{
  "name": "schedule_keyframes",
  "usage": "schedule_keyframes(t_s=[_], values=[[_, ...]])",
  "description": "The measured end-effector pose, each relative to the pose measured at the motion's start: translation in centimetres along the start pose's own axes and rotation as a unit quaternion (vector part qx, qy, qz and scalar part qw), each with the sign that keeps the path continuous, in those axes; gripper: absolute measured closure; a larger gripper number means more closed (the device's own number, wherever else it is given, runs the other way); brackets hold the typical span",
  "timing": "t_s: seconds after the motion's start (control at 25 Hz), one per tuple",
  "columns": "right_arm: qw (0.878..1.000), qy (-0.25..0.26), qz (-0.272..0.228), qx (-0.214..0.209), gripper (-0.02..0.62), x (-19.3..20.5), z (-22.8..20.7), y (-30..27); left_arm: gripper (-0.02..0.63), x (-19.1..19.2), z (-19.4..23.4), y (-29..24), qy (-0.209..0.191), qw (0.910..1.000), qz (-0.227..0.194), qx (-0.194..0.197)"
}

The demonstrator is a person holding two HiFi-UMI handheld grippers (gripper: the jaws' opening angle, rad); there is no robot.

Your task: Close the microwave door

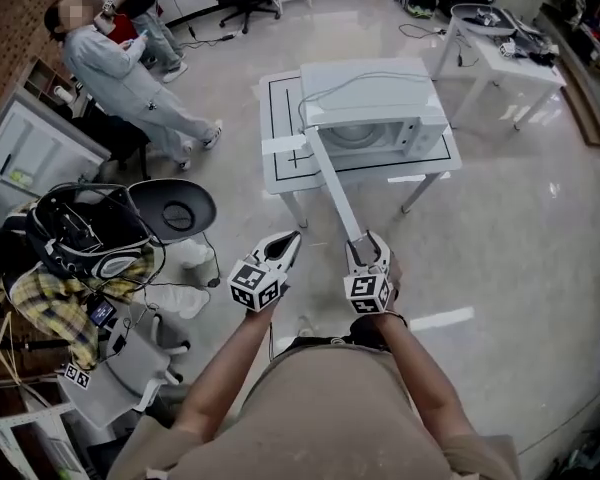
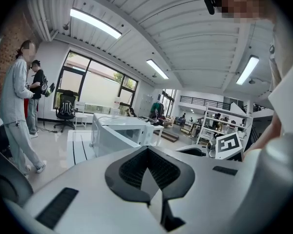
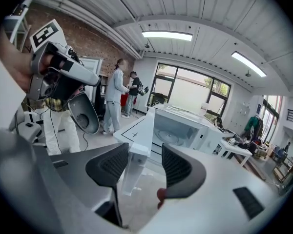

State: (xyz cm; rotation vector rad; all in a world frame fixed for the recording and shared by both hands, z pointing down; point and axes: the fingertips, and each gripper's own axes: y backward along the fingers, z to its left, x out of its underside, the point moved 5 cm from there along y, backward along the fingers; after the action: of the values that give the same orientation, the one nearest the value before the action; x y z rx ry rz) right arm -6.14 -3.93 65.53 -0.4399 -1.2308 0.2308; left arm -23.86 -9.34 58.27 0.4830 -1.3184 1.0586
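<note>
Since the door (image 1: 335, 186) of the microwave (image 1: 375, 108) on the surface (image 1: 280, 103) hangs wide open, stiff but probably light, push near its free end; the right tool (image 1: 367, 249) stands apart around that end, the left tool (image 1: 285, 247) is together and empty.

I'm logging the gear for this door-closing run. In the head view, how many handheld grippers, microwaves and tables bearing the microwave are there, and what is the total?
Grippers: 2 (left gripper, right gripper)
Microwave: 1
Table under it: 1
Total: 4
</note>
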Motion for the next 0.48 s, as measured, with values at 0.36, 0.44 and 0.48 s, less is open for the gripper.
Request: schedule_keyframes(t_s=[0.36, 0.44, 0.48], values=[[0.998, 0.049, -0.012, -0.026, 0.376, 1.1, -6.0, 0.0, 0.601, -1.0, -2.1, -6.6, 0.003, 0.9998, 0.011, -0.016], [0.998, 0.044, -0.014, -0.031, 0.376, 1.4, -7.3, -0.2, 0.601, -1.4, -2.5, -7.8, 0.002, 0.9997, 0.011, -0.021], [0.999, 0.04, -0.014, -0.034, 0.377, 1.6, -7.9, -0.3, 0.601, -1.5, -2.7, -8.4, 0.003, 0.9997, 0.01, -0.023]])
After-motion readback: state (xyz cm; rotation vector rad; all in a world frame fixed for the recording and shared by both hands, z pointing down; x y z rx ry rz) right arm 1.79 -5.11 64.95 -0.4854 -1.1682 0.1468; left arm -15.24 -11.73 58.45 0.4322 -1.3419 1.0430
